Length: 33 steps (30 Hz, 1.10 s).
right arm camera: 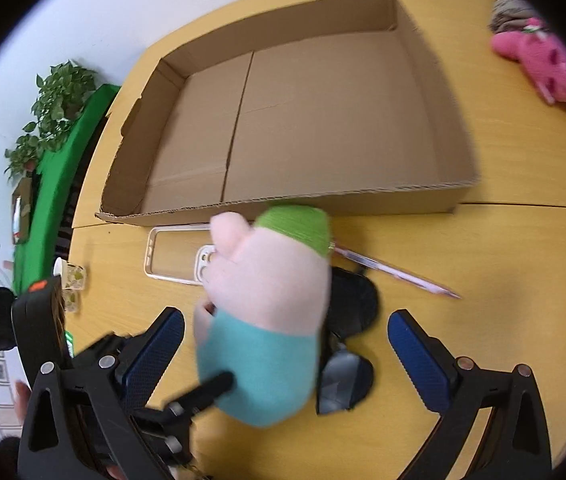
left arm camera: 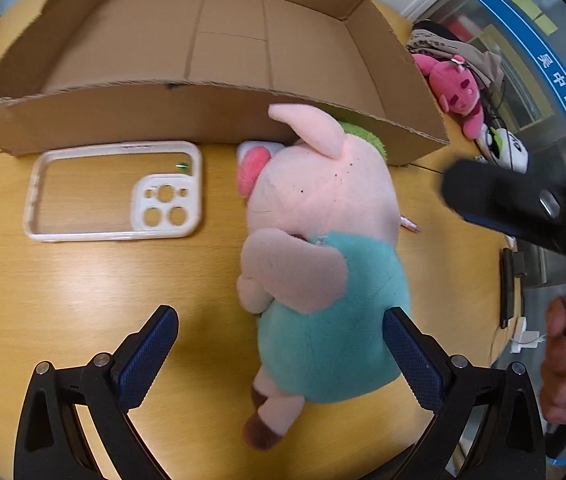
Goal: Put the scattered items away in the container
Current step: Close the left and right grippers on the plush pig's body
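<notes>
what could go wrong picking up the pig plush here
The left gripper has its jaws open around the pig plush, whose body sits closer to the right jaw; an off-centre squeeze may let the soft toy slip or twist. Its head lies against the cardboard box wall, so a low lift might snag the rim or push the box. The phone case and pen lie beside the plush and may get dragged along.

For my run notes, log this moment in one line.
left hand-held gripper: open around plush pig | right hand-held gripper: open | cardboard box: nothing inside
</notes>
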Motion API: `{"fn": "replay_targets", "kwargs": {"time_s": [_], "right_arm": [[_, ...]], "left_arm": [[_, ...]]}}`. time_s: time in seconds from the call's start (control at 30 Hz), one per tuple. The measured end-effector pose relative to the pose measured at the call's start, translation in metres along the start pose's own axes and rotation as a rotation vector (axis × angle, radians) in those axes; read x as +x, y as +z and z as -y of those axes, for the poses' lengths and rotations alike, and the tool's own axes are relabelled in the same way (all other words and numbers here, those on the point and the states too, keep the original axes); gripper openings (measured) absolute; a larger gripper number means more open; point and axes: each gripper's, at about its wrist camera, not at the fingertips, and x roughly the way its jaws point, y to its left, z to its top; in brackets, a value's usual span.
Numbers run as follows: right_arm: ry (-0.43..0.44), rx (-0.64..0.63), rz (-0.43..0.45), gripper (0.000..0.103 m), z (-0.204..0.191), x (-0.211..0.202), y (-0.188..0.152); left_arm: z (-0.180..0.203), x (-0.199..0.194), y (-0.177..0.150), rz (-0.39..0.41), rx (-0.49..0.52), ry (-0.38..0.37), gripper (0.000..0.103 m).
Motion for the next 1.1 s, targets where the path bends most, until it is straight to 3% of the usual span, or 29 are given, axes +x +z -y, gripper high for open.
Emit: {"fn": "replay_targets", "kwargs": {"time_s": [0.17, 0.33, 0.4, 0.53, 0.6, 0.67, 0.8, 0.93, 1.1], "right_arm": [[-0.005, -0.006, -0.052, 0.102, 0.000, 0.037, 0.002], [0.029, -0.008, -0.127, 0.097, -0.001, 0.065, -0.009], [0.038, -0.018, -0.118, 0.094, -0.005, 0.066, -0.006], [0.041, -0.037, -0.113, 0.094, -0.009, 0.070, -0.002], [0.036, -0.027, -0.100, 0.094, -0.009, 0.073, 0.000], [0.035, -0.018, -0.103, 0.093, -0.008, 0.076, -0.002], [0.028, -0.065, -0.117, 0.082, -0.016, 0.081, -0.007], [0.034, -0.085, -0.115, 0.068, -0.022, 0.072, -0.010], [0.074, -0.129, -0.041, 0.065, -0.041, 0.034, -0.012]], "left_arm": [[0.002, 0.014, -0.004, -0.044, -0.004, -0.072, 0.102], [0.003, 0.008, -0.007, -0.069, -0.002, -0.124, 0.080], [0.002, 0.004, -0.006, -0.067, 0.003, -0.110, 0.082], [0.001, -0.003, -0.007, -0.059, 0.004, -0.055, 0.101], [-0.004, 0.001, -0.011, -0.069, -0.014, -0.038, 0.103], [-0.007, 0.005, -0.013, -0.078, -0.026, -0.073, 0.102], [-0.009, 0.010, -0.021, -0.097, -0.042, -0.192, 0.063], [-0.011, -0.005, -0.026, -0.090, -0.014, -0.198, 0.051], [-0.010, -0.058, -0.034, -0.003, 0.048, -0.210, 0.050]]}}
